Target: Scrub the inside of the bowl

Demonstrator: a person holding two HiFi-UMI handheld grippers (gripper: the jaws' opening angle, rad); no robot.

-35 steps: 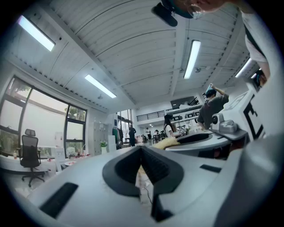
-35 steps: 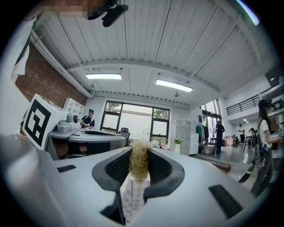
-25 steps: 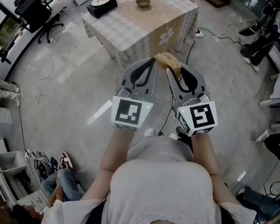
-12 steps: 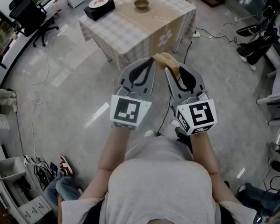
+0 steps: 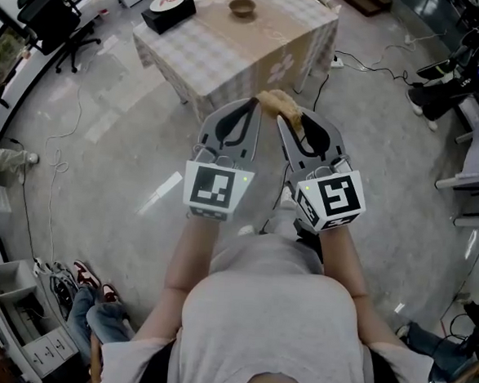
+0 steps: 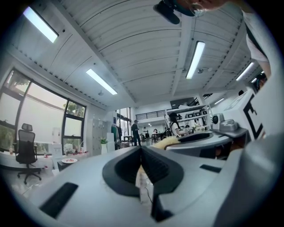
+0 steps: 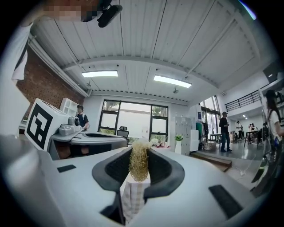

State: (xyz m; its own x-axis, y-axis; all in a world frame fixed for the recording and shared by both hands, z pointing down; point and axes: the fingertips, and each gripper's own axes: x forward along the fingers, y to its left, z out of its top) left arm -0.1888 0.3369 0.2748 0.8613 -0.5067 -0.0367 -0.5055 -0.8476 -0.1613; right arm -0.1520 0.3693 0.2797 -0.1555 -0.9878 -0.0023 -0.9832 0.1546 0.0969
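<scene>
We stand on the grey floor (image 5: 119, 162), back from the table (image 5: 269, 54), with both grippers held out level in front of us, side by side and close together, their marker cubes facing up at us. The left gripper (image 5: 255, 106) has its claw pressed together; its own view shows the two dark pads meeting along one line with nothing caught between them. The right gripper (image 5: 292, 118) is pinching a scrubber (image 5: 276, 101), a tan, straw-like wad. In the right gripper view the fibres stand upright between the pads and stick out past their tips. In the head view the wad leans over toward the tip of the left gripper, though we cannot tell whether it touches there. The bowl (image 5: 243, 6), small and brown, sits upright on the checked cloth of the table, toward the far side, well apart from both grippers. Near the table's left corner lies a black box (image 5: 164, 13) with a round white plate on top. A black office chair (image 5: 49, 16) stands off to the left, and thin cables trail across the floor. Through the gap below the scrubber, the right gripper view shows a strip of the checked cloth straight ahead.
</scene>
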